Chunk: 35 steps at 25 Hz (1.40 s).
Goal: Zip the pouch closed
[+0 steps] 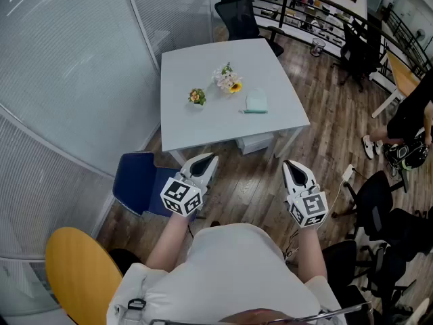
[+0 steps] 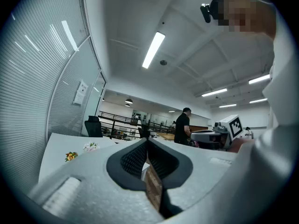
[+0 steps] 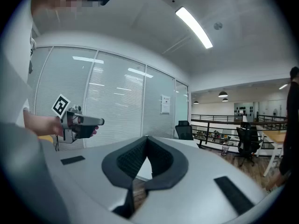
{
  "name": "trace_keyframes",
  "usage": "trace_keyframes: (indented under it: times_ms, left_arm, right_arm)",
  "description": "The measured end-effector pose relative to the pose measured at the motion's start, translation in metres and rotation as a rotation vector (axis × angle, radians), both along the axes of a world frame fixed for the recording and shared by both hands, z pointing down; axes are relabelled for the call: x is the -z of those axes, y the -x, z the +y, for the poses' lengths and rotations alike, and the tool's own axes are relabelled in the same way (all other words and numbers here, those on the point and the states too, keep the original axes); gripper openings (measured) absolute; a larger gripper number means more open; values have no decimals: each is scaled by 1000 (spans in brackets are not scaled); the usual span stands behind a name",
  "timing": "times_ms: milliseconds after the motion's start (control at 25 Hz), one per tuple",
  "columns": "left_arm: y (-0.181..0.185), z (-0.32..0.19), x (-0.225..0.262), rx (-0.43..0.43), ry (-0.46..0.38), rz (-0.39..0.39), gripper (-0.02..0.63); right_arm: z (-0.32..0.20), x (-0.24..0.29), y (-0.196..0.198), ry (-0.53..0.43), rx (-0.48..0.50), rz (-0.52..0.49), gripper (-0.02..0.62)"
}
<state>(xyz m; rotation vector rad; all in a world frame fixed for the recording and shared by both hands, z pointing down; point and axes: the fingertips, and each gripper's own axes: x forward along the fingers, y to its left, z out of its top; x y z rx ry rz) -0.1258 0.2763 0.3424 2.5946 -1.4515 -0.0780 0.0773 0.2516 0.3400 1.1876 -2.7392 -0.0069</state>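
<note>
A pale mint pouch (image 1: 256, 102) lies on the white table (image 1: 203, 120) in the head view, toward its right side, far ahead of both grippers. My left gripper (image 1: 208, 158) is held near my body, well short of the table's near edge, its jaws shut with tips touching and nothing between them. My right gripper (image 1: 289, 164) is level with it on the right, also shut and empty. In the left gripper view the jaws (image 2: 147, 140) meet at the tips; in the right gripper view the jaws (image 3: 146, 137) do the same. The pouch does not show in either gripper view.
Two small flower bunches (image 1: 228, 80) (image 1: 197, 97) stand on the table left of the pouch. A blue chair (image 1: 139, 181) sits at the table's near left corner, a yellow chair (image 1: 78, 273) behind it. Glass partitions run along the left. Black office chairs (image 1: 382, 205) and a person (image 1: 409, 117) are on the right.
</note>
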Motion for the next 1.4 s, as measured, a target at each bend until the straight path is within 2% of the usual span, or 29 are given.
trace_keyframes:
  times_ms: [560,880,1400]
  left_arm:
    - [8,-3,-7,-15,26,9,21]
    - [5,-5,-15,-68,44,-19,21]
    - [29,-9,-30,-119,64,-29,25]
  right_arm:
    - [0,3,13,4,-9,-15,3]
    - [0,-5,21,26,-26,-25,3]
    - [12,-24,46,61,-79,-36,12]
